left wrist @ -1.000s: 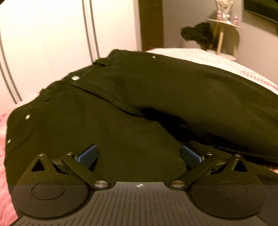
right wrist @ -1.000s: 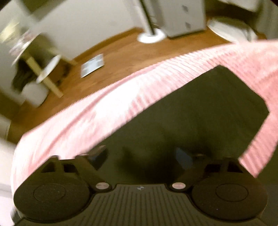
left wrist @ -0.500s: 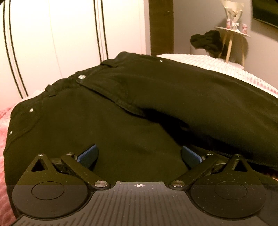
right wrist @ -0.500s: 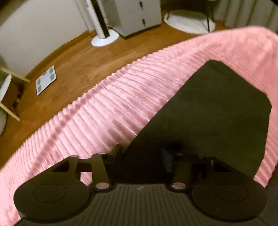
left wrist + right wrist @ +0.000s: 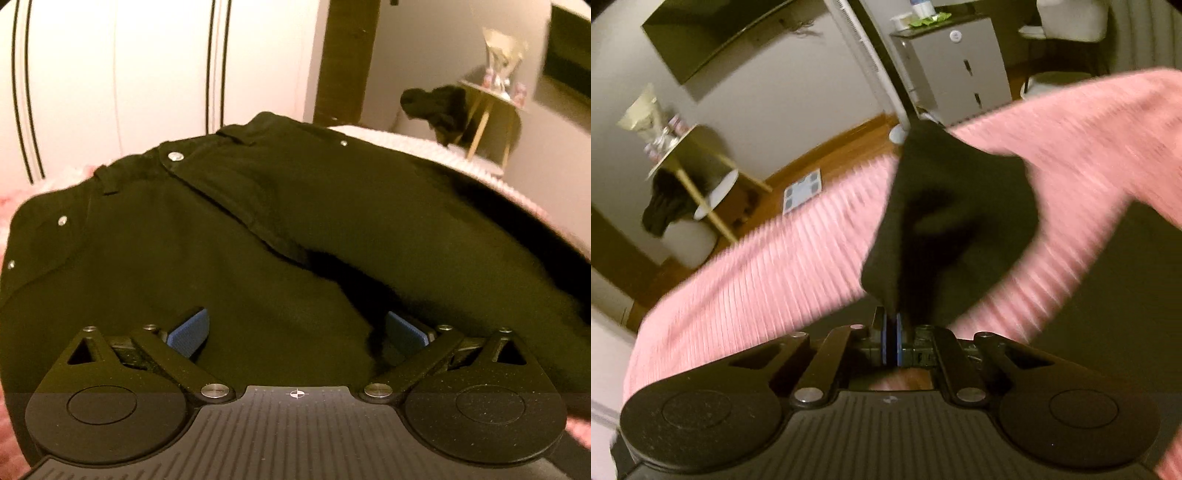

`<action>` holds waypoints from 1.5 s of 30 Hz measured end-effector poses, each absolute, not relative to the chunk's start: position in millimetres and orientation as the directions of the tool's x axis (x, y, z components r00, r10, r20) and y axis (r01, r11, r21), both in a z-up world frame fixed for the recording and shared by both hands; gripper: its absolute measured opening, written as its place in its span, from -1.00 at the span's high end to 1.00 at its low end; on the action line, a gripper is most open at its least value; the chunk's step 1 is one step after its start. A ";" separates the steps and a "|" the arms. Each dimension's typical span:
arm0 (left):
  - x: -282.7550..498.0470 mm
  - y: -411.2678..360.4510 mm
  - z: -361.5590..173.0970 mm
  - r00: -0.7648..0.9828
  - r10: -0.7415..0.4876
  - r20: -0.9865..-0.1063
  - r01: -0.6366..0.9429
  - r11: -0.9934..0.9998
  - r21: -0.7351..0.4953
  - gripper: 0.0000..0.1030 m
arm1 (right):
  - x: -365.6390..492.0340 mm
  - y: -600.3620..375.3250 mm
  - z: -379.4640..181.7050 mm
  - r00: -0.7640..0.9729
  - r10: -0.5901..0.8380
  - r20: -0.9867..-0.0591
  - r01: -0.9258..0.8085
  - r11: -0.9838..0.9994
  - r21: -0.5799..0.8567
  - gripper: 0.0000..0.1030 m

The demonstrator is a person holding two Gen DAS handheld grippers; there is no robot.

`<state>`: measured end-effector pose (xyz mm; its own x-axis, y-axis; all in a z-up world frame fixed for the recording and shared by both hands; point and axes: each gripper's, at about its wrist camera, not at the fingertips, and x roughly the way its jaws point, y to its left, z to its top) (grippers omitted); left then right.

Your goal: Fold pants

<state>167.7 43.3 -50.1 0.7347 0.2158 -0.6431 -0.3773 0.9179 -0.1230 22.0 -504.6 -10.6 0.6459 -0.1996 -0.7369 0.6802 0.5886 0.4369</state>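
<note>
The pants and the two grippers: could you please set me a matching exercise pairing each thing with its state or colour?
Things:
1. left gripper
2. right gripper
3. blanket
4. pants

States or colours:
A. pink and ribbed
B. black with metal studs, spread on the bed
C. jaws wide apart, nothing pinched
D. jaws have just closed on black cloth, lifting it

Pairs: 1-C, 2-D, 3-A, 4-B

Left tongs (image 5: pixel 297 332) agape; right tongs (image 5: pixel 891 325) clamped (on cloth).
</note>
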 end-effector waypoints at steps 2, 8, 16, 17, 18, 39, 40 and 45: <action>167.3 48.7 -44.0 0.751 0.176 -0.637 -0.357 0.919 -0.168 -1.00 | -7.7 -494.8 -35.3 0.620 -0.162 -0.768 0.691 0.577 0.436 0.92; 168.0 67.4 -12.8 0.828 0.100 -0.551 -0.277 0.928 -0.247 -1.00 | -39.8 -504.4 -48.3 0.627 -0.144 -0.766 0.682 0.577 0.450 0.30; 225.7 62.3 14.1 0.812 -0.132 -0.569 -0.097 0.930 -0.354 -1.00 | 2.4 -484.7 -5.6 0.619 -0.402 -0.675 0.604 0.793 0.082 -0.04; 238.7 57.0 15.6 0.799 -0.161 -0.580 -0.072 0.931 -0.357 -1.00 | 11.9 -485.4 -5.0 0.629 -0.400 -0.667 0.594 0.800 0.081 -0.03; 253.7 51.0 15.8 0.780 -0.191 -0.596 -0.051 0.930 -0.365 -1.00 | 19.9 -486.3 -5.6 0.631 -0.399 -0.666 0.587 0.806 0.074 -0.03; 280.7 15.1 28.7 0.749 -0.311 -0.586 0.071 0.916 -0.396 0.89 | -65.6 -564.4 -10.4 0.800 -0.249 -0.546 0.584 0.532 0.613 0.89; 261.0 21.6 37.6 0.767 -0.322 -0.555 0.092 0.911 -0.402 0.89 | -73.9 -565.1 -5.2 0.805 -0.265 -0.531 0.582 0.525 0.621 0.89; 151.6 54.5 49.0 0.799 -0.363 -0.480 0.115 0.875 -0.470 0.89 | -117.3 -574.3 -4.5 0.796 -0.328 -0.509 0.604 0.485 0.632 0.89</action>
<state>151.6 54.5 49.0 0.7990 -0.3626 -0.4796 0.1154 0.8753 -0.4695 -117.3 -574.3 -4.5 0.7958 -0.3285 -0.5088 0.6043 0.4851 0.6321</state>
